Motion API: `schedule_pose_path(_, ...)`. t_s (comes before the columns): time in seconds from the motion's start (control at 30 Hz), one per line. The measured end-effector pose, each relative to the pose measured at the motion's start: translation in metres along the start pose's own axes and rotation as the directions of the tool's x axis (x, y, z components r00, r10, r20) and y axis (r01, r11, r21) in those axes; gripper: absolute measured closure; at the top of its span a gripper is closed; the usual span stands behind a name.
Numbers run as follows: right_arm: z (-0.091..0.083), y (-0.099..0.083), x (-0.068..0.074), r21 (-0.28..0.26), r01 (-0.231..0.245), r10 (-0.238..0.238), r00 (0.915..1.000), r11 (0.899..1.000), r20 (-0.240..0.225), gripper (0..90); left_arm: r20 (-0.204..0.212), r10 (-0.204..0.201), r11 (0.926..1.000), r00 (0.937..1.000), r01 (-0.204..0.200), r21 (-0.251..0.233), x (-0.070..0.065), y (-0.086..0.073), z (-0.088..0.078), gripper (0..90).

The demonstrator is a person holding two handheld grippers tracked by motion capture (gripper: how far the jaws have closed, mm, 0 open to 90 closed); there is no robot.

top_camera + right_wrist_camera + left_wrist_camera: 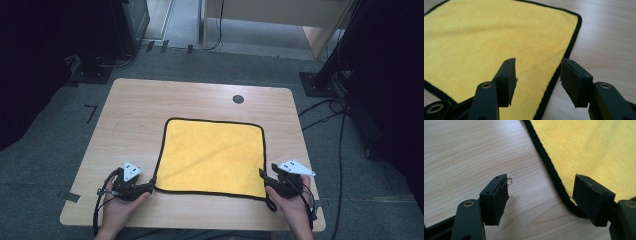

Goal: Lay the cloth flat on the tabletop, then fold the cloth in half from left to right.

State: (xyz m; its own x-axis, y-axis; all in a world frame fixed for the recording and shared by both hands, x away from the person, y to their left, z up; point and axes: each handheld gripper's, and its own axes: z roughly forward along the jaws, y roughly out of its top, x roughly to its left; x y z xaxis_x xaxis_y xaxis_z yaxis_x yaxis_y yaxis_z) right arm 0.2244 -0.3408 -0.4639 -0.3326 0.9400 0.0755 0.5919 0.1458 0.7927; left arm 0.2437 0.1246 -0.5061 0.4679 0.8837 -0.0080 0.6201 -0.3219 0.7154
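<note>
Yellow cloth [212, 155], black-edged, lies flat; left gripper [150, 187] and right gripper [262, 174] gape empty.

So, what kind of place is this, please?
Probably a lab or workshop set up for recording, not a home. A plain wooden table stands on grey carpet, cables run across the floor, tape marks are stuck on it, and black equipment stands surround the table.

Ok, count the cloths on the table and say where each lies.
1. A single yellow cloth with black edging lies flat on the wooden table, its near corners beside the left gripper and right gripper.
</note>
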Motion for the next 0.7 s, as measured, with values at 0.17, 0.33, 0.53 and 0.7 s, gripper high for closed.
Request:
schedule_pose_path(0.17,0.013,0.026,0.007,-0.023,0.018,-0.019,0.9997,1.000,-0.017,45.7,0.011,-0.001,1.0000,0.9999,0.001,-0.001,0.000,0.000,0.000,28.5)
schedule_pose_path(0.33,0.027,0.045,0.019,-0.029,0.036,-0.038,0.9985,0.999,-0.041,45.6,0.017,0.009,0.9999,0.9998,-0.009,0.008,-0.002,-0.001,0.003,29.3)
schedule_pose_path(0.53,0.046,0.064,0.032,-0.028,0.063,-0.064,0.9963,0.998,-0.058,45.7,0.016,0.021,0.9997,0.9997,-0.021,0.011,-0.003,0.000,0.004,29.4)
schedule_pose_path(0.7,0.060,0.079,0.044,-0.027,0.082,-0.084,0.9931,0.996,-0.082,45.7,0.016,0.020,0.9997,0.9997,-0.021,0.012,-0.003,0.000,0.004,29.6)
